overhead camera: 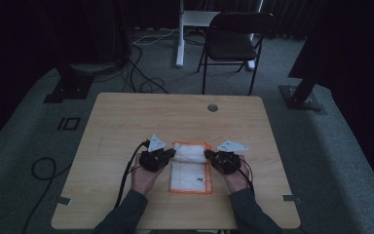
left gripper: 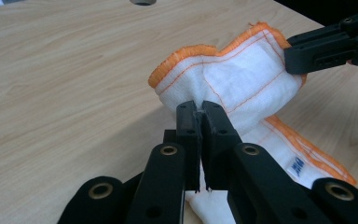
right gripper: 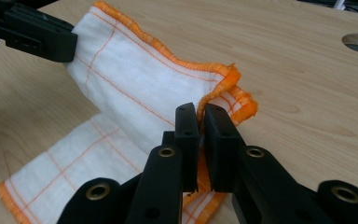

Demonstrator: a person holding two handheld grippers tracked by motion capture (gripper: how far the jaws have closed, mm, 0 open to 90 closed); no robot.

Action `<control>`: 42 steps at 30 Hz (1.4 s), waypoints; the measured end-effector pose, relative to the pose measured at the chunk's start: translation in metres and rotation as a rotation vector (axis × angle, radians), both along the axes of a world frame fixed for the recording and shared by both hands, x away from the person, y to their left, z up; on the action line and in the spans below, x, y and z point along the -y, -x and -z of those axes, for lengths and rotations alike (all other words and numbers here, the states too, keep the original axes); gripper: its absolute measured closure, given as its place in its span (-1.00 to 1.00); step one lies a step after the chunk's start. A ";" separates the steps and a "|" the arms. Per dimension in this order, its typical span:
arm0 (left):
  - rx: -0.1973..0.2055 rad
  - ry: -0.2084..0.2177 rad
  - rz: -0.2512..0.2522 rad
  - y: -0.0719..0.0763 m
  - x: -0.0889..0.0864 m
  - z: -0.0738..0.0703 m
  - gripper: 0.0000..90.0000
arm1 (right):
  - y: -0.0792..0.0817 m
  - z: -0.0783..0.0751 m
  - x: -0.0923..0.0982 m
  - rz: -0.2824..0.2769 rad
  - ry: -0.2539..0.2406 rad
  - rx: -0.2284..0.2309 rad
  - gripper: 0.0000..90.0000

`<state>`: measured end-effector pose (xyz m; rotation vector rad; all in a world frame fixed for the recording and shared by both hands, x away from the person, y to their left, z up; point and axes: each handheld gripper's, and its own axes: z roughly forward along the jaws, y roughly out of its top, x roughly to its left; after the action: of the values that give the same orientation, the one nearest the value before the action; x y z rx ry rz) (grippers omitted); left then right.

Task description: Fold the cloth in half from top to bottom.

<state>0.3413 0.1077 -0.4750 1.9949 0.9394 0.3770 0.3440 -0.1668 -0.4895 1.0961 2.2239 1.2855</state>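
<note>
Here we have a white cloth with an orange hem, lying just below the middle of the high view on the wooden table. We hold it at its two far corners: the left gripper is clamped on one edge, the right gripper on the opposite one, both pairs of jaws pinched tight on the fabric. In both gripper views the far half rises off the wood and sags between the two grips, while the near half lies flat on the table.

We judge the cloth light, thin and thoroughly limp — it will drape and fold wherever it is unsupported, and it cannot break. The stitched hem is the thicker, firmer part, so corners and edges are the sensible places to grip; a hold on the bare weave could slip or bunch.

Around it the tabletop carries little: a round cable hole sits near the far edge, well apart from the cloth. Beyond the table stands a black folding chair, with cables on the floor — none of it looks likely to hinder the work.
</note>
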 end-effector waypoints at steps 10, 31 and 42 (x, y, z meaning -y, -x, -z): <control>-0.018 -0.003 0.013 0.016 -0.002 0.011 0.94 | 0.017 0.010 0.001 -0.022 0.007 -0.026 0.88; -0.090 -0.013 0.006 0.034 -0.003 0.042 0.72 | 0.031 0.039 0.000 -0.032 0.053 -0.125 0.68; -0.051 0.022 -0.034 0.020 -0.011 0.025 0.51 | 0.020 0.023 0.006 -0.006 0.018 -0.114 0.21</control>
<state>0.3214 0.1188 -0.4998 1.9793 1.0061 0.3347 0.3244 -0.1723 -0.5125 1.1848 2.3182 1.2308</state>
